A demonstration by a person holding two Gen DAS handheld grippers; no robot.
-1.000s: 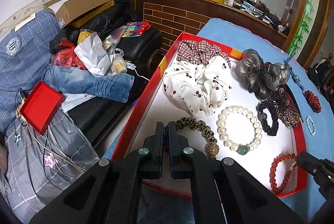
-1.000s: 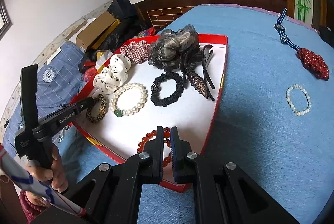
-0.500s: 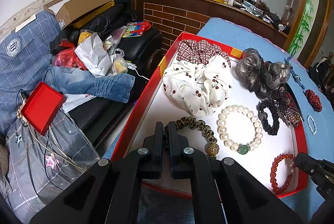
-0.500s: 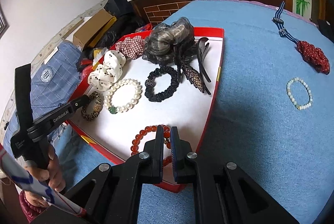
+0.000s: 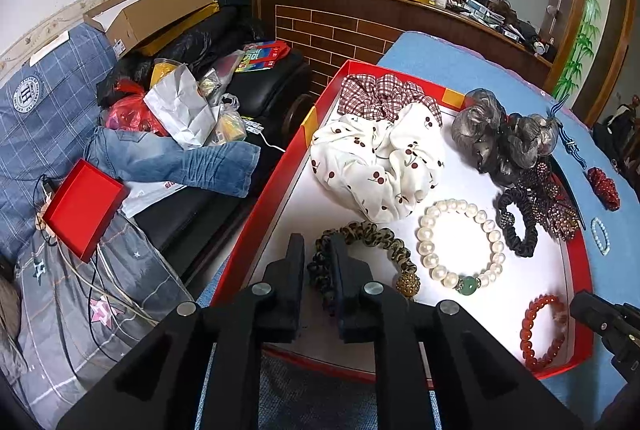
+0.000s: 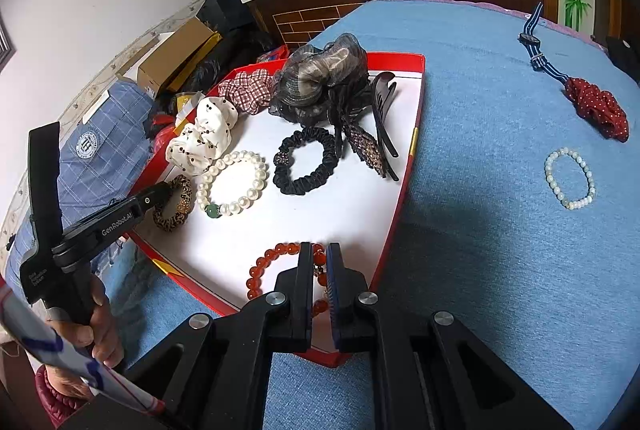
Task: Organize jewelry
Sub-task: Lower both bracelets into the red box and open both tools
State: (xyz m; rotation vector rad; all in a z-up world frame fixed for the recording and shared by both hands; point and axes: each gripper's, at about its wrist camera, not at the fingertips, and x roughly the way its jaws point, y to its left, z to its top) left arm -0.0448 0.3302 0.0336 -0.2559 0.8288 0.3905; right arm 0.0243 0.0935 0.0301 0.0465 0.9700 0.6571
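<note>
A red-rimmed white tray [image 5: 460,97] [image 6: 414,145] on the blue table holds scrunchies and bracelets. My left gripper [image 5: 318,250] has its fingers slightly apart around the leopard-print hair tie [image 5: 372,234], which lies at the tray's near left corner. My right gripper [image 6: 319,262] has its fingers a narrow gap apart around the red bead bracelet [image 6: 276,254] [image 5: 540,330], which lies flat in the tray. A pearl bracelet [image 5: 460,242] [image 6: 232,181], black scrunchie [image 6: 306,161], cherry-print scrunchie [image 5: 376,161], plaid scrunchie [image 5: 384,93] and grey mesh hair piece [image 6: 324,77] also lie in the tray.
On the blue cloth outside the tray lie a pale bead bracelet [image 6: 570,177], a dark red scrunchie [image 6: 598,105] and a striped strap [image 6: 534,41]. A cluttered sofa with jeans [image 5: 172,157] and a red box [image 5: 82,205] stands left of the table.
Both grippers have opened from shut to a narrow gap. The leopard hair tie and red bracelet now rest in the tray between the fingers.
</note>
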